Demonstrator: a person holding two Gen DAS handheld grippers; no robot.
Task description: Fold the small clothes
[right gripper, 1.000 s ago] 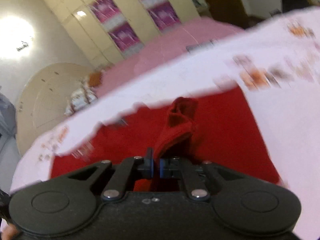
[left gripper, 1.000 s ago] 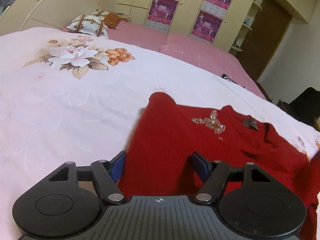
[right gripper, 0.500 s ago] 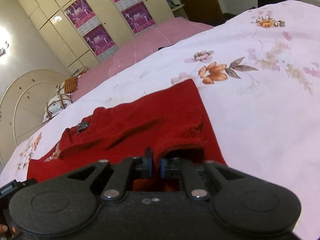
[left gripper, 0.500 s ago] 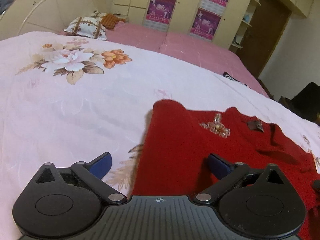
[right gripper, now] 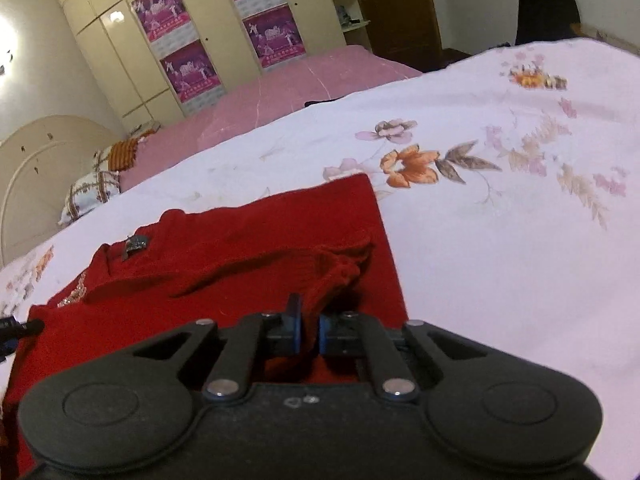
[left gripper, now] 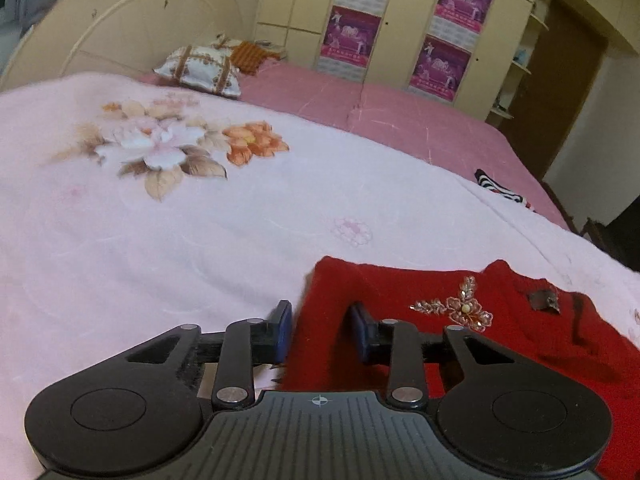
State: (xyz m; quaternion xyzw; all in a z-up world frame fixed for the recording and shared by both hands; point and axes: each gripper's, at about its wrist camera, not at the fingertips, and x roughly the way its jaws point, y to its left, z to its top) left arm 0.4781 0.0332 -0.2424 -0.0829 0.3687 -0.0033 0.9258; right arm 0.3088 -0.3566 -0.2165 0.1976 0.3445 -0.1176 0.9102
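A small red sweater (left gripper: 400,312) with a beaded motif (left gripper: 456,306) and a neck label (left gripper: 542,300) lies flat on the floral bedspread (left gripper: 180,240). My left gripper (left gripper: 320,328) is open, its jaws straddling the sweater's left edge at bed level. In the right wrist view the sweater (right gripper: 224,256) lies with one sleeve (right gripper: 332,272) folded across its body. My right gripper (right gripper: 307,328) still has the sleeve's cuff between its blue pads, which stand a narrow gap apart.
A pink sheet (left gripper: 400,120) covers the far half of the bed, with pillows (left gripper: 200,66) at the headboard. A striped item (left gripper: 500,192) lies at the bedspread's far edge. Wardrobes with posters (left gripper: 352,36) line the back wall.
My left gripper opened wide beside the sweater, then narrowed around its left edge. My right gripper brought the sleeve down across the sweater's body, and its pads have parted slightly.
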